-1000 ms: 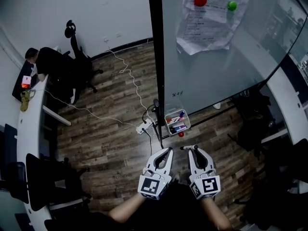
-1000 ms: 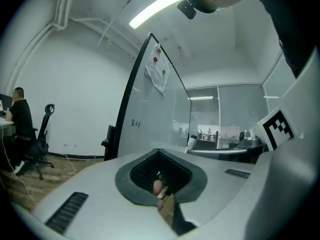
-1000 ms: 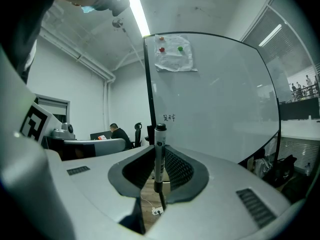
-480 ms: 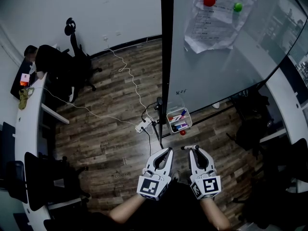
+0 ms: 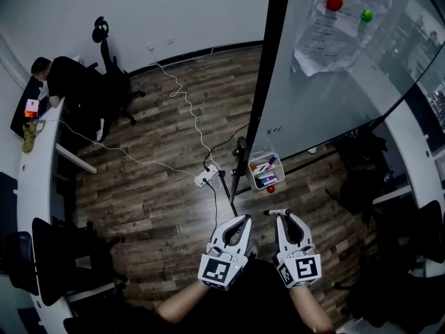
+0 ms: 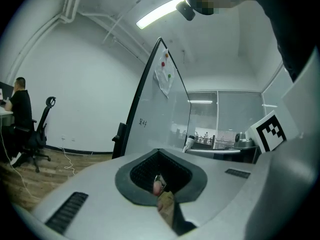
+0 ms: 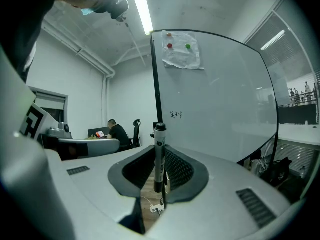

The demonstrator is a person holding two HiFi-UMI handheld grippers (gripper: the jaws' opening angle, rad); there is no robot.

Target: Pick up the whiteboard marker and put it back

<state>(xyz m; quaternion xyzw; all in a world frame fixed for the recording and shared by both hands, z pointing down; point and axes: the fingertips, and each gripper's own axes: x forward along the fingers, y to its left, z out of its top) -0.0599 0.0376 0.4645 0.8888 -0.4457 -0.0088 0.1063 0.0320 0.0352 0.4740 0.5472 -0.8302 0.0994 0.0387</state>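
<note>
A whiteboard marker (image 7: pixel 159 156) stands upright between the jaws of my right gripper (image 7: pixel 159 184), which is shut on it. In the head view the marker (image 5: pixel 272 212) lies across the tips of the right gripper (image 5: pixel 280 213). My left gripper (image 5: pixel 244 219) hangs beside it with its jaws together and nothing in them; in its own view the left gripper (image 6: pixel 161 184) shows only a thin slit. Ahead, a small clear tray (image 5: pixel 265 172) with several markers hangs at the foot of the whiteboard (image 5: pixel 334 82). Both grippers are short of the tray.
The whiteboard's black frame post (image 5: pixel 259 110) stands just ahead. A sheet of paper (image 5: pixel 327 26) is pinned with a red magnet (image 5: pixel 334 2) and a green one (image 5: pixel 366 15). A power strip (image 5: pixel 206 178) and cables lie on the wood floor. A person (image 5: pixel 49 72) sits at the curved desk (image 5: pixel 31 179).
In the head view the whiteboard and its tray have slid to the right and tilted. Both grippers keep their place in the picture, and the marker stays in the right one.
</note>
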